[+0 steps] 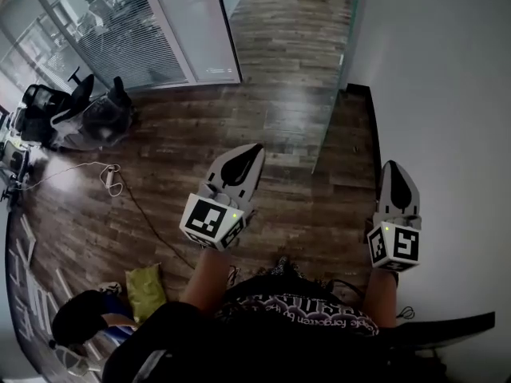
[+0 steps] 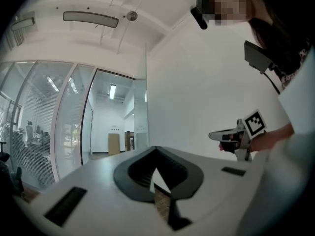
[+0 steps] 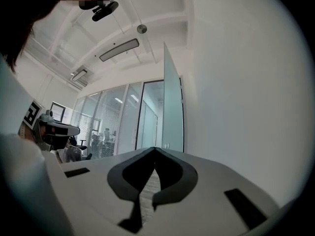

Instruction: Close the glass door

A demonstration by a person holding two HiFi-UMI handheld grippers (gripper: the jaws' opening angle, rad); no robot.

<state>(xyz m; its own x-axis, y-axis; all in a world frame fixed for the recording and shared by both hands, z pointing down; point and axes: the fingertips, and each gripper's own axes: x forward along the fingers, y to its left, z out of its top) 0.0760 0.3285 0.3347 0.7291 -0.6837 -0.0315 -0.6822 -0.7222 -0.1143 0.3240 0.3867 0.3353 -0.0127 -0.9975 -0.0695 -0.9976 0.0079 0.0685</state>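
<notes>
My left gripper (image 1: 249, 155) has its fingers pressed together at the tips with nothing between them. The right gripper (image 1: 397, 171) is the same, empty and touching nothing. The glass door (image 3: 172, 109) stands ahead beside the white wall (image 3: 236, 82), upright, its long axis vertical. Only the head view shows it from above, edge-on, running away from me over the wooden floor (image 1: 160, 214)

The glass door (image 1: 334, 78) is smooth, faintly green-tinted glass, and the floor (image 1: 200, 126) under it is dark wood planking — glossy enough to carry reflections. The wall (image 1: 447, 78) beside the door looks matt and smooth; the left gripper (image 1: 255, 148) and right gripper (image 1: 394, 167) have pale, matt plastic shells.
</notes>
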